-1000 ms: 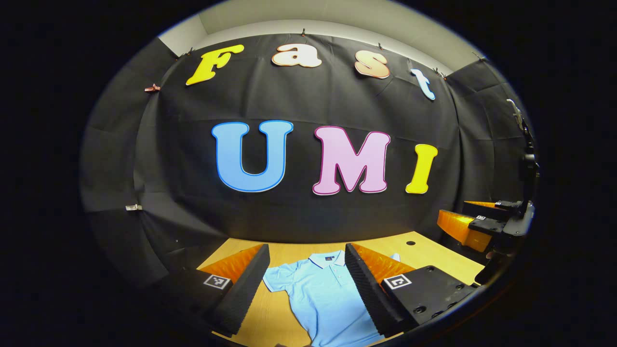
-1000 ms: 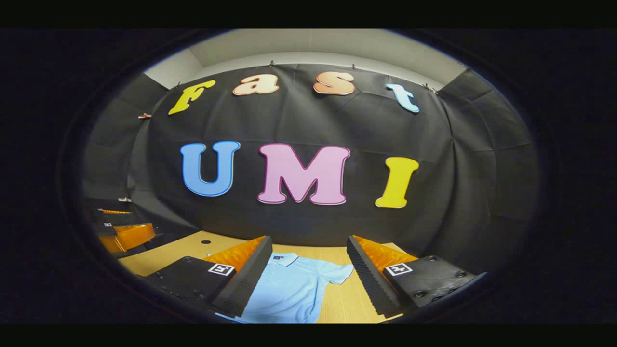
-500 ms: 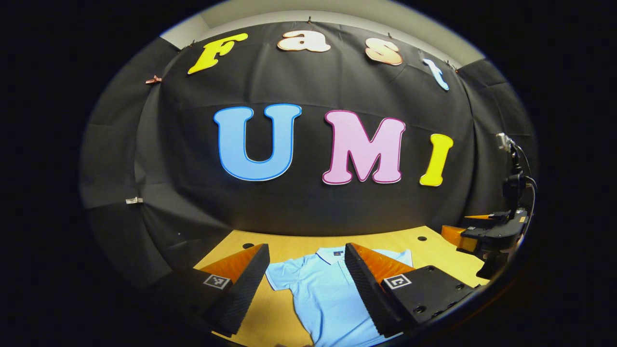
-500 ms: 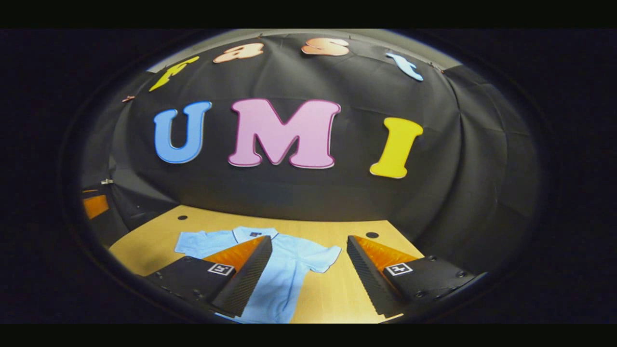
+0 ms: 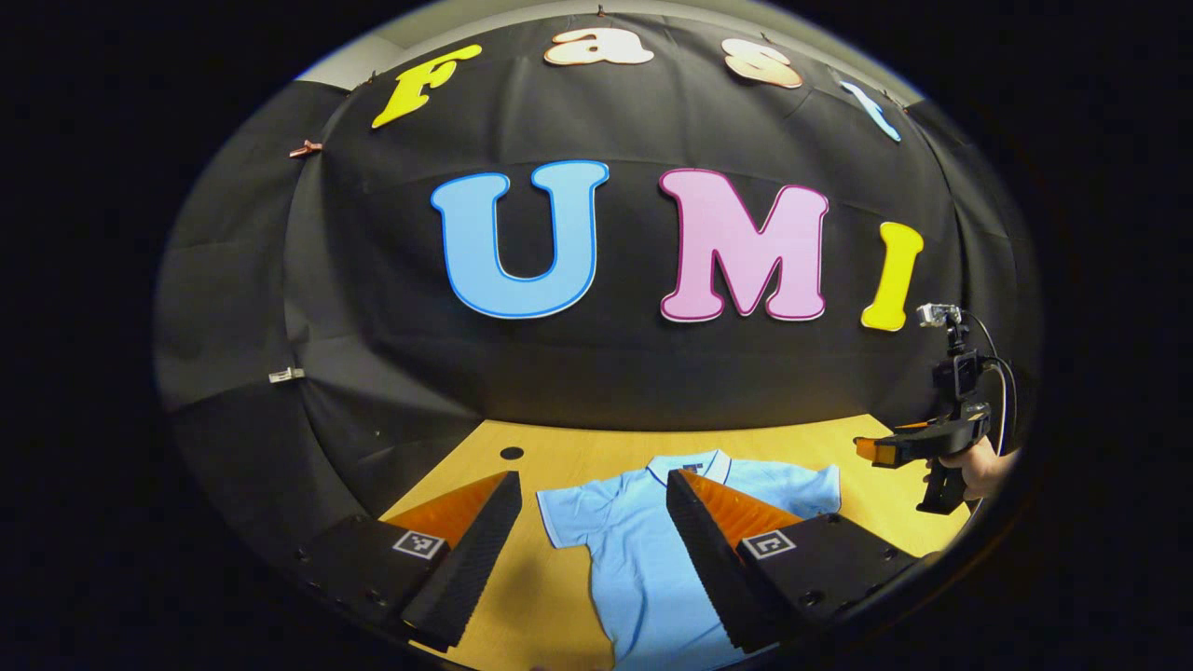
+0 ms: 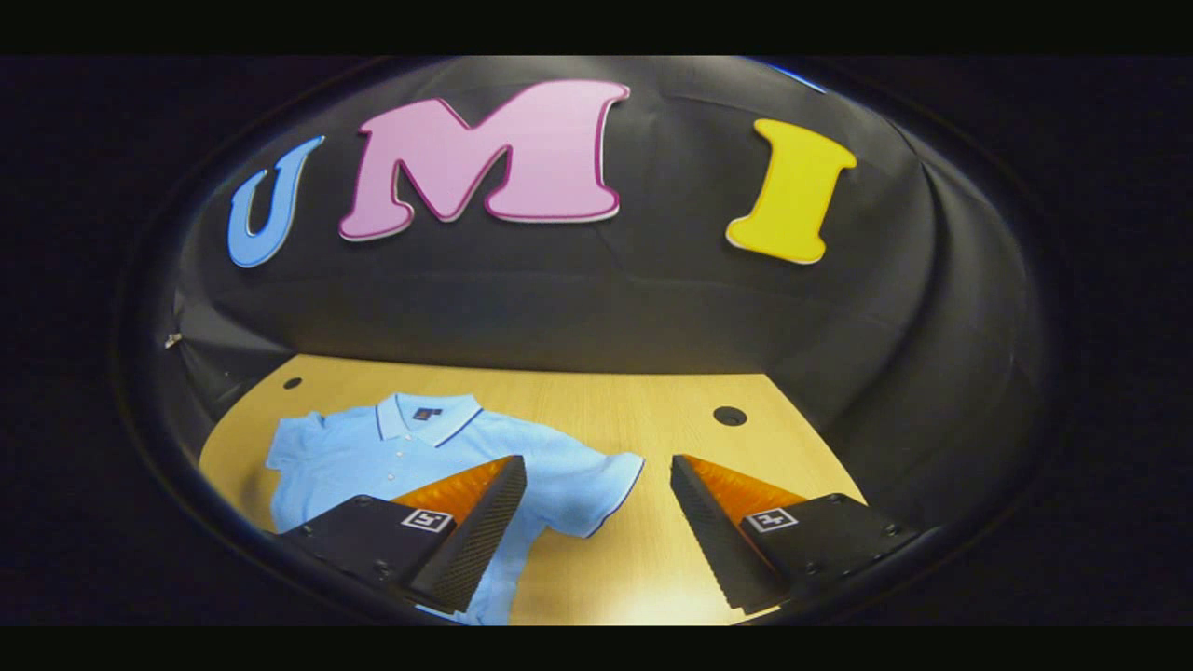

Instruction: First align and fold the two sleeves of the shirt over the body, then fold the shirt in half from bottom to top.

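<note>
I hold both grippers — left gripper [image 5: 587, 550], right gripper [image 6: 596, 531] — spread wide above the shirt [image 6: 410, 457], flat on the table [image 6: 596, 401]. I risk pinching body fabric along with a sleeve — wrinkling the fold.

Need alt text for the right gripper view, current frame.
A light blue polo shirt lies flat and unfolded on a wooden table, collar toward the black cloth wall. The right gripper hangs open above the table, its gap beside the shirt's sleeve.
</note>
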